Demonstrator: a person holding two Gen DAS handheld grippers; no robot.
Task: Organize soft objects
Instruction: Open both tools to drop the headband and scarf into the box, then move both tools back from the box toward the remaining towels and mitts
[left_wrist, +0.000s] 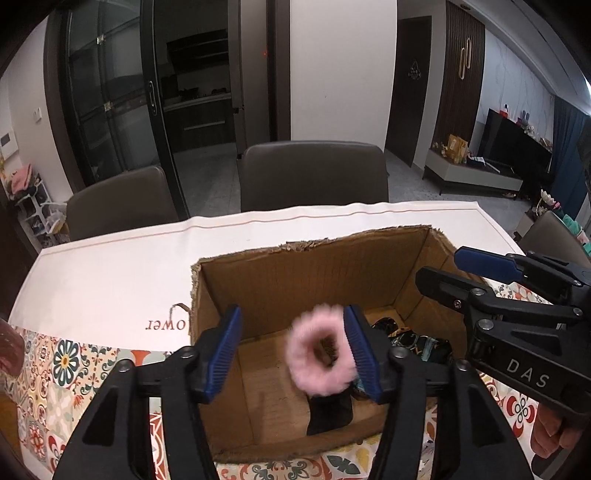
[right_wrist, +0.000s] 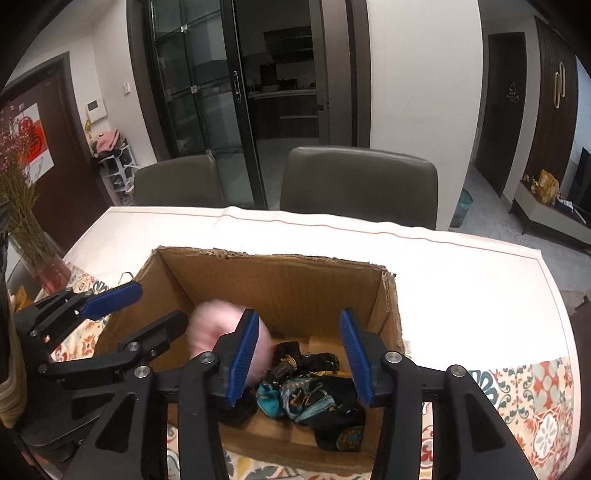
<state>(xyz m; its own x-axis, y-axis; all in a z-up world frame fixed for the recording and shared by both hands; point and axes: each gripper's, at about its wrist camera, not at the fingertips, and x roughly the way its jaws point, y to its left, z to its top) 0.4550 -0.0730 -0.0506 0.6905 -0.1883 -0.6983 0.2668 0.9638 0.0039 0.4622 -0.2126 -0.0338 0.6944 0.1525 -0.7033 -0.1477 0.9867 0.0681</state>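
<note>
Left claw (left_wrist: 293, 354) apart, lower centre, over box (left_wrist: 314, 280); pink scrunchie (left_wrist: 320, 352) blurred mid-frame, apparently released to drop in. Right claw (right_wrist: 299, 358) apart, empty, above dark fabrics (right_wrist: 314, 398) on box floor.

pink furry ring (left_wrist: 320, 353) blurred, over cardboard box (left_wrist: 314, 266)

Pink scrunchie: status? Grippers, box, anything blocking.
Left gripper open, right gripper open, empty. Pink fluffy scrunchie blurred over cardboard box, against one left pad. Patterned cloth already inside. Nothing blocking.
</note>
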